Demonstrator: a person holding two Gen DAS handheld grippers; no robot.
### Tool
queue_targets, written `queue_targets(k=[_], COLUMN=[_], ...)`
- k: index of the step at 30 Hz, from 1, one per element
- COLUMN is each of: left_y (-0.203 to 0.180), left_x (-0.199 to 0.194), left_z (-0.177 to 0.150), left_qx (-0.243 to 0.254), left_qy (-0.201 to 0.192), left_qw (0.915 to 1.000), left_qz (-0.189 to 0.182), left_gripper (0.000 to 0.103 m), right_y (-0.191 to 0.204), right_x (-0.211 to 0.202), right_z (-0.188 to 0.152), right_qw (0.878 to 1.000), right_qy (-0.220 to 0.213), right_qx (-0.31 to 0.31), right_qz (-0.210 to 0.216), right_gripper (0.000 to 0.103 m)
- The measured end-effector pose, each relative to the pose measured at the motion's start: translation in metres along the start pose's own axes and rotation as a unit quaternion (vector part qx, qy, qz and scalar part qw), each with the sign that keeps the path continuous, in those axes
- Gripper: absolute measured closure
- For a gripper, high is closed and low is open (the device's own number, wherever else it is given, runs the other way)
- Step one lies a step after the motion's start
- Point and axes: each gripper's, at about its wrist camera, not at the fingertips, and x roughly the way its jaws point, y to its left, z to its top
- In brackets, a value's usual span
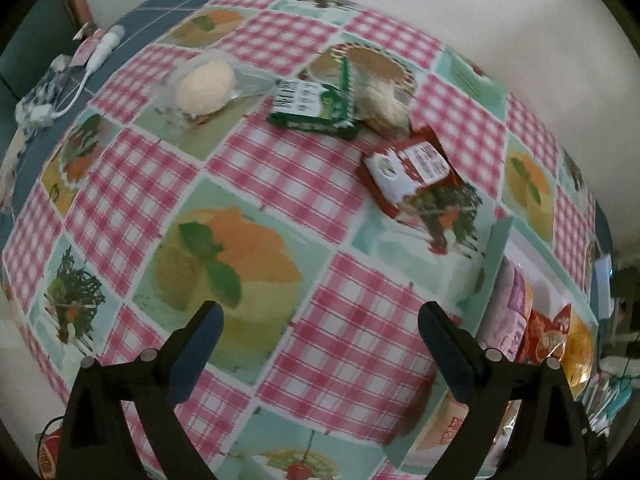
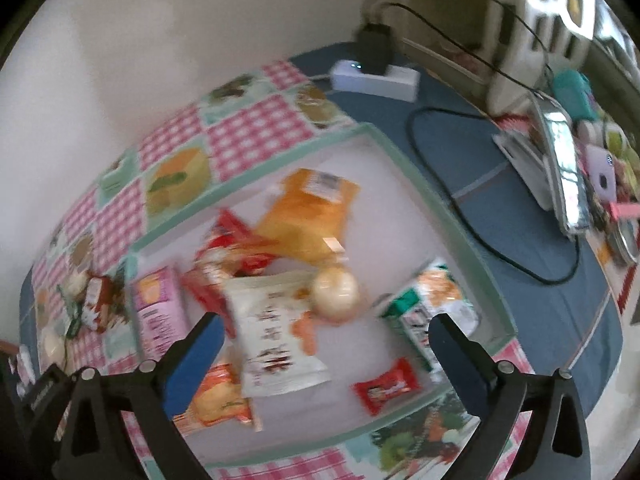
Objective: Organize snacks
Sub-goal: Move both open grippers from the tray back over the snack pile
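Left wrist view is showing the left gripper (image 1: 320,344) hanging above the worktop (image 1: 280,184), its jaws standing spread wide with nothing between them. On the checked cloth, toward 12 o'clock, a green snack packet (image 1: 312,106) is lying against a pale wrapped biscuit (image 1: 386,108) that is sitting just at its 3 o'clock side. At 11 o'clock a round cream bun in clear wrap (image 1: 206,87) is resting apart from them. At 1 o'clock a red snack packet (image 1: 412,172) is lying flat, near the green one but not touching it. At 4 o'clock the mint-rimmed tray (image 1: 502,248) is peeking in, with pink and orange packs inside it. A white cable with a plug (image 1: 102,50) is lying at 10 o'clock on the blue cloth. Right wrist view is showing the right gripper (image 2: 324,346) hovering over the same tray (image 2: 472,240), jaws likewise spread and empty. Inside the tray, though blurred, an orange crisp bag (image 2: 312,216) is lying at 12 o'clock, a white packet (image 2: 276,336) is sitting at the centre with a round wrapped bun (image 2: 335,290) touching its 2 o'clock corner, a pink pack (image 2: 158,312) is lying at 9 o'clock, a green and orange pack (image 2: 428,312) at 3 o'clock, and a small red candy (image 2: 386,386) at 5 o'clock. A white power strip (image 2: 376,76) is sitting beyond the tray at 12 o'clock.
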Motion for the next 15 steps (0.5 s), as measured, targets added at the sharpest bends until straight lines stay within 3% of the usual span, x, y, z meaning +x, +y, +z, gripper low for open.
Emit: queue_targets(k=[9,15], left_y=[0.029,0.039], left_x=[-0.027,-0.043], left_z=[0.015,0.019], left_qx=[-0.026,-0.023], left_qy=[-0.025,-0.035], left_qw=[0.9993,0.9991], left_qz=[0.010,0.011], left_gripper=[0.005,0.005], right_y=[0.071,0.094], right_x=[-0.015,-0.026], right_z=[-0.026,-0.044], right_qw=[0.994,0.991], right_qy=[0.003,-0.002], right_qx=[-0.099,-0.130], right_qz=[0.050,0.033], right_gripper=[0.000,0.000])
